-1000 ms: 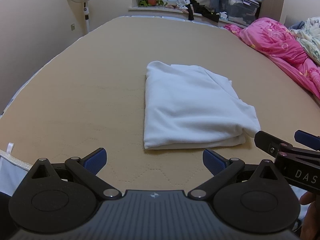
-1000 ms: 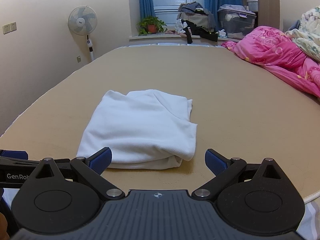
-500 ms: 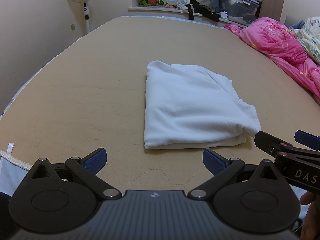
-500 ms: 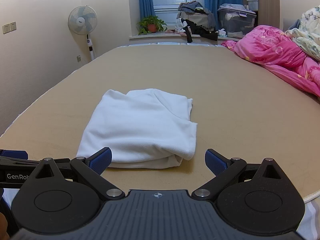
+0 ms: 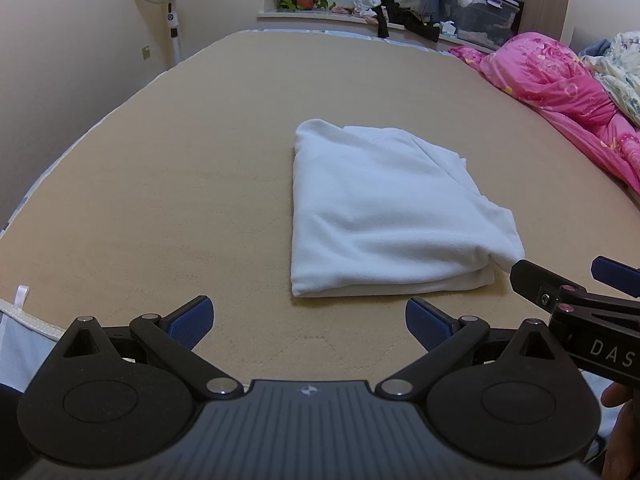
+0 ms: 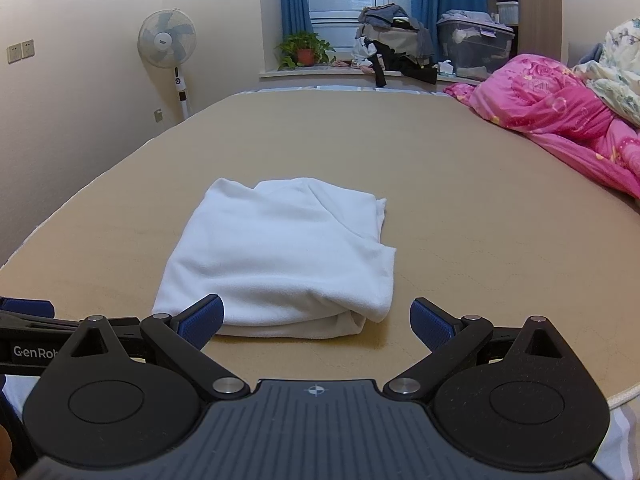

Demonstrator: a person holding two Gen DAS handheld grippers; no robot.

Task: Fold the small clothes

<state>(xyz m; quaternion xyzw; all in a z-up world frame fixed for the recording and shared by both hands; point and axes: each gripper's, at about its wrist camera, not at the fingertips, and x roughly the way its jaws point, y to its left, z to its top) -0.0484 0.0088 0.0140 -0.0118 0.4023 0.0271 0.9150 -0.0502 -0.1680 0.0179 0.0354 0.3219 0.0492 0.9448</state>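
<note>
A white garment lies folded into a thick rectangle on the tan mattress, its folded edge toward me. My left gripper hovers just short of its near edge, open, with nothing between the blue pads. In the right wrist view the same white garment sits straight ahead; my right gripper is open and empty, its left pad level with the garment's near left corner. The right gripper also shows at the right edge of the left wrist view.
A pink quilt and a floral one are heaped along the right side of the mattress. Beyond the far edge is a windowsill with a potted plant, piled clothes and a plastic bin. A standing fan is by the left wall.
</note>
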